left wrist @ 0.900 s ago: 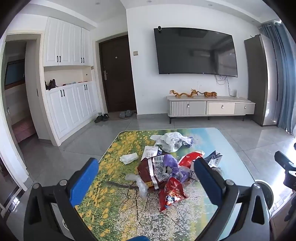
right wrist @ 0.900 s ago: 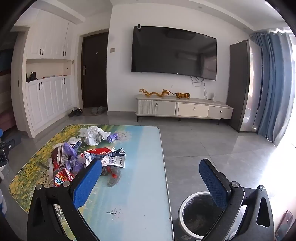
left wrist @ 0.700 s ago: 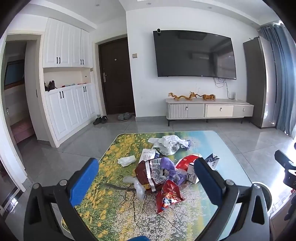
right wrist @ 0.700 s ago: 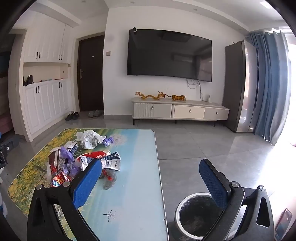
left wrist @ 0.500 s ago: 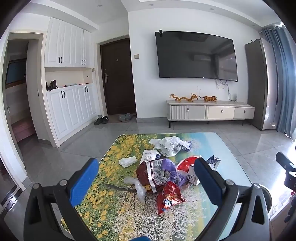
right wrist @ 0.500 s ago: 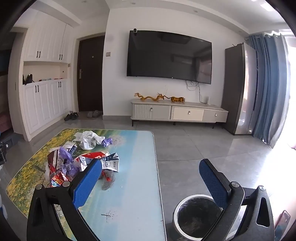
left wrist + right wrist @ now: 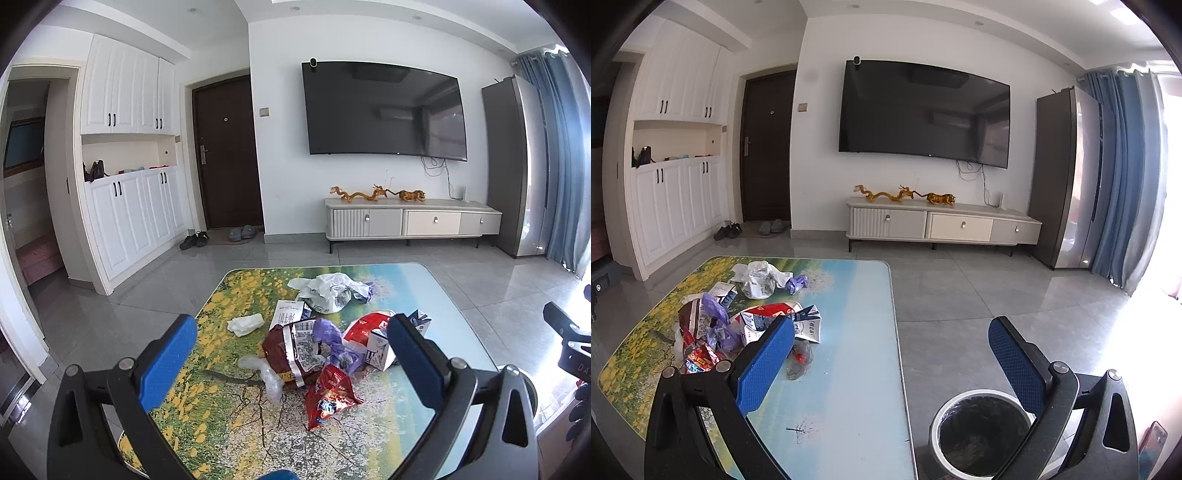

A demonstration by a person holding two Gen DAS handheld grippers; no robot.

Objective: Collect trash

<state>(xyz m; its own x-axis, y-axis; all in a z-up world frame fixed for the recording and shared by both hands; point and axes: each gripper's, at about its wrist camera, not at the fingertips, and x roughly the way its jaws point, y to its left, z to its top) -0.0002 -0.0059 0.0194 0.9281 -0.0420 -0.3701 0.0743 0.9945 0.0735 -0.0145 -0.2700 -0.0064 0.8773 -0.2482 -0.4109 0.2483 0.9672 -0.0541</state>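
A heap of trash lies on the low table (image 7: 236, 435) (image 7: 849, 387) with the flower-and-sky print. In it are a red snack bag (image 7: 327, 397) (image 7: 698, 360), a brown wrapper (image 7: 291, 350), a red-and-white carton (image 7: 369, 326) (image 7: 775, 317), a white plastic bag (image 7: 328, 290) (image 7: 759, 278) and a crumpled tissue (image 7: 245, 324). My left gripper (image 7: 291, 343) hovers open in front of the heap, holding nothing. My right gripper (image 7: 892, 343) is open and empty over the table's right edge. A white bin (image 7: 982, 435) with a black liner stands on the floor below it.
Grey tiled floor (image 7: 979, 295) surrounds the table. A TV cabinet (image 7: 412, 221) stands at the far wall under a large television (image 7: 384, 110). White cupboards (image 7: 129, 206) and a dark door (image 7: 229, 155) are at the left, shoes (image 7: 194, 240) on the floor nearby.
Both views have tilted and drifted slightly; the table and trash heap sit a little lower and smaller in the frames. Both grippers stay wide open and empty.
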